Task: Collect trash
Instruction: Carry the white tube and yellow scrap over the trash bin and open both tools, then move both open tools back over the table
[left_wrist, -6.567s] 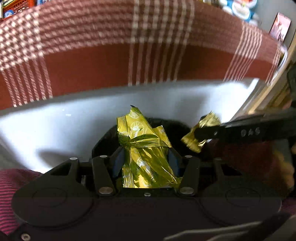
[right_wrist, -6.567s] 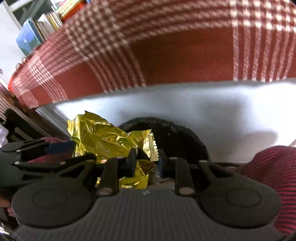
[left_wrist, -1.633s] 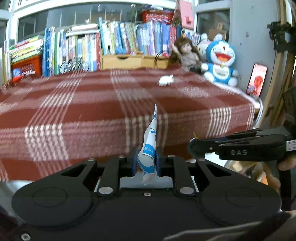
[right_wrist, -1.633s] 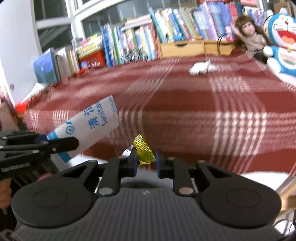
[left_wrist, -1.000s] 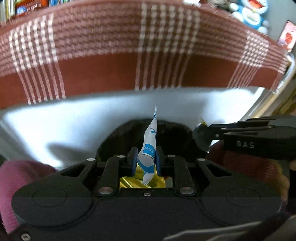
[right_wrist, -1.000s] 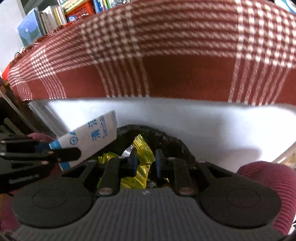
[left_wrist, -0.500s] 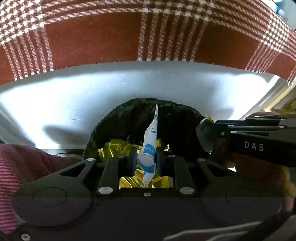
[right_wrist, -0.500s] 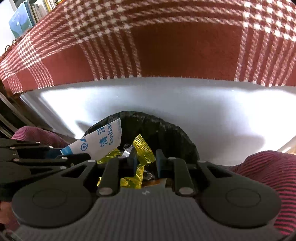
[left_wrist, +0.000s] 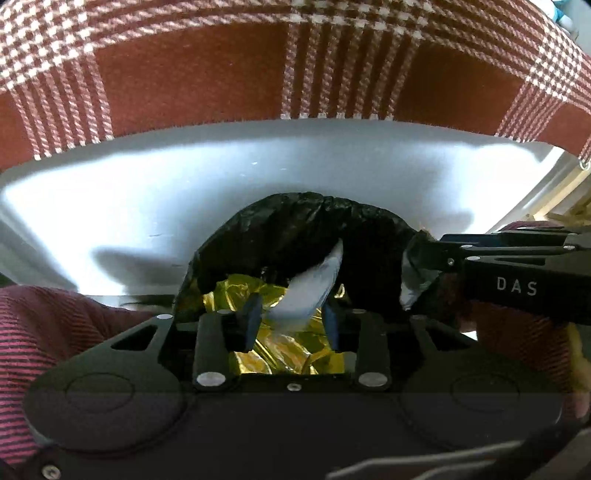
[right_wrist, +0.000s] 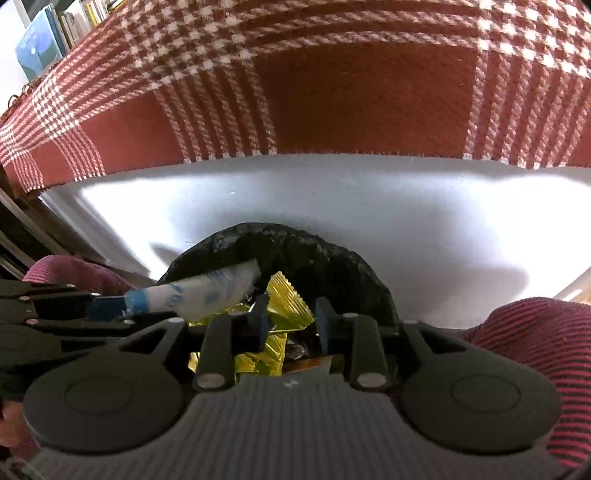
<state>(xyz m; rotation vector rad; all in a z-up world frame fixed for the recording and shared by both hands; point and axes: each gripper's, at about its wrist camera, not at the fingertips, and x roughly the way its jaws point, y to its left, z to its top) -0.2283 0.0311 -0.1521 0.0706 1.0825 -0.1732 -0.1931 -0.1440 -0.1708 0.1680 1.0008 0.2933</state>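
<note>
A bin lined with a black bag (left_wrist: 295, 225) (right_wrist: 314, 251) sits just below both grippers, with crumpled gold wrappers (left_wrist: 288, 350) inside. My left gripper (left_wrist: 291, 319) is open over the bin mouth. A blurred white-and-blue wrapper (left_wrist: 310, 288) (right_wrist: 210, 291) hangs loose between its fingers. My right gripper (right_wrist: 291, 319) has its jaws parted over the same bin. A gold foil wrapper (right_wrist: 290, 301) stands between them, against the left finger. In the left wrist view the right gripper (left_wrist: 417, 258) reaches in from the right.
A red-and-white plaid cloth (left_wrist: 184, 74) (right_wrist: 351, 92) hangs over a white panel (left_wrist: 129, 192) behind the bin. A person's knees in pink-striped fabric (left_wrist: 55, 332) (right_wrist: 535, 332) flank the bin. Books (right_wrist: 40, 48) show at the far upper left.
Both grippers came down from the table to the bin. In the last half second the left fingers spread and the white-and-blue wrapper tipped over and blurred; the right fingers parted slightly.
</note>
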